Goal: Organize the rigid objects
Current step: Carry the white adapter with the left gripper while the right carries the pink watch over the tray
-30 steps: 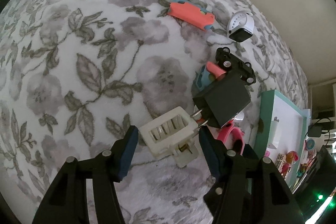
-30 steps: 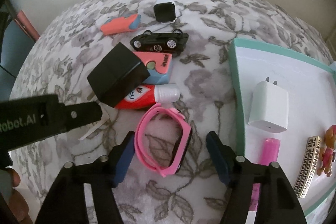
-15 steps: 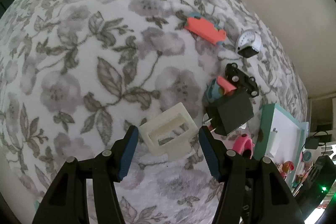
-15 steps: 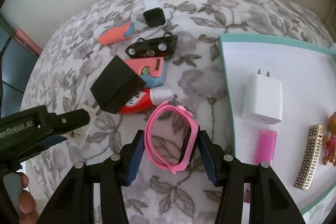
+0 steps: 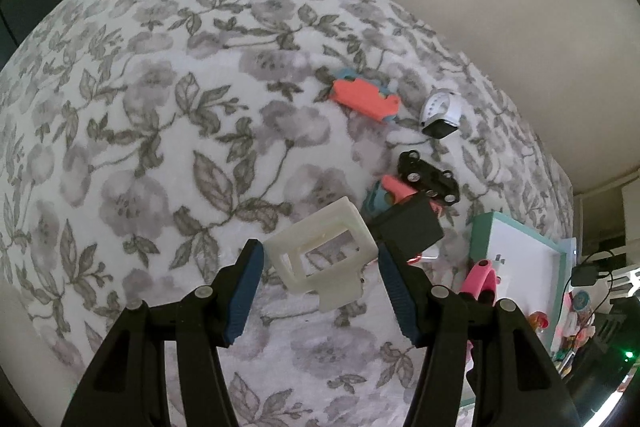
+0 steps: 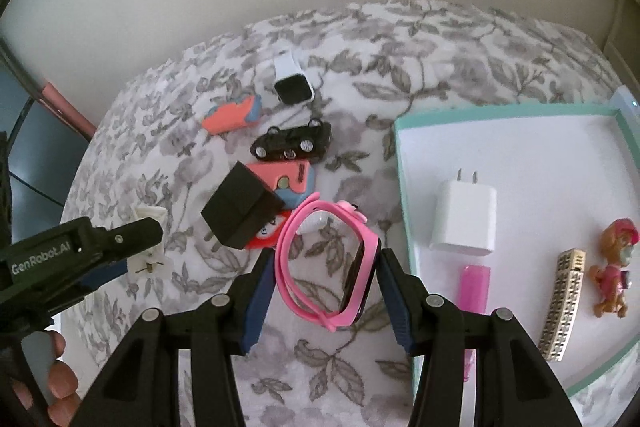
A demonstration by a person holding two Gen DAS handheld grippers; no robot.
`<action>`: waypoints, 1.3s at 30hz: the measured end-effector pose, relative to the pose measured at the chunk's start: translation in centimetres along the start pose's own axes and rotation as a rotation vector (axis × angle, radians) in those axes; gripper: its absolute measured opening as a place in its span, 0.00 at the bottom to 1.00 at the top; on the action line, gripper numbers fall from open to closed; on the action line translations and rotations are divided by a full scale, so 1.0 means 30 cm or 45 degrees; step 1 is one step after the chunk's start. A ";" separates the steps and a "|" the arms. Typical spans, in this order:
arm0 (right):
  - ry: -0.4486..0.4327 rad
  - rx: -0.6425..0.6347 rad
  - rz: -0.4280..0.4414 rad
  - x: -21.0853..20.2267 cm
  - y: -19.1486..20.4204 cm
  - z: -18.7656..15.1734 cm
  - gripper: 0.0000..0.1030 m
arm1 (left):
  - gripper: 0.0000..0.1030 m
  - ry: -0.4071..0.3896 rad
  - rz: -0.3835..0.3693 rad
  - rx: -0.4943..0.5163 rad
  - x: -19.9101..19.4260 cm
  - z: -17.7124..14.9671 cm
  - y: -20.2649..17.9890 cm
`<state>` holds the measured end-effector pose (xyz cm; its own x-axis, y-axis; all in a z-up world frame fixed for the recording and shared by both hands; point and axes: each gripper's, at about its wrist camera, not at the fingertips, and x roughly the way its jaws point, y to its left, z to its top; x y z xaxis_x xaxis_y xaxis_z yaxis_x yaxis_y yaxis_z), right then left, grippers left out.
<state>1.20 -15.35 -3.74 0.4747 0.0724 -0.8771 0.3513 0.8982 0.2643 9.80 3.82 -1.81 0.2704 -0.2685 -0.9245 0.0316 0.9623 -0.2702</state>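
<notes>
The pink watch (image 6: 326,263) sits clamped between the pads of my right tongs (image 6: 326,301), lifted off the flowered blanket (image 6: 440,67) just left of the green-rimmed tray (image 6: 404,195). My left tongs (image 5: 318,291) pinch a cream plastic frame (image 5: 320,251), seemingly clear of the blanket. Beyond lie a black charger (image 6: 240,211), toy car (image 6: 292,143) and white watch (image 6: 292,83).

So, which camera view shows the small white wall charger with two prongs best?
The right wrist view: the white charger lies fully visible in the teal-rimmed tray. In the left wrist view it is a tiny sliver, mostly hidden.
</notes>
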 end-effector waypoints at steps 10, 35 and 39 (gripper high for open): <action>-0.073 0.082 -0.034 -0.078 -0.107 0.015 0.53 | 0.59 -0.058 -0.110 0.098 -0.046 -0.031 -0.143; -0.144 0.549 -0.385 -0.224 -0.628 -0.007 0.53 | 0.60 0.055 -0.221 0.574 0.113 -0.293 -0.669; -0.137 0.542 -0.379 -0.220 -0.626 -0.002 0.53 | 0.60 0.066 -0.226 0.568 0.132 -0.304 -0.688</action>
<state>-8.59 -32.67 -2.95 0.3769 -0.2240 -0.8988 0.7693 0.6161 0.1690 1.46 -17.52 -2.35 0.1757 -0.4210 -0.8899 0.4854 0.8235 -0.2937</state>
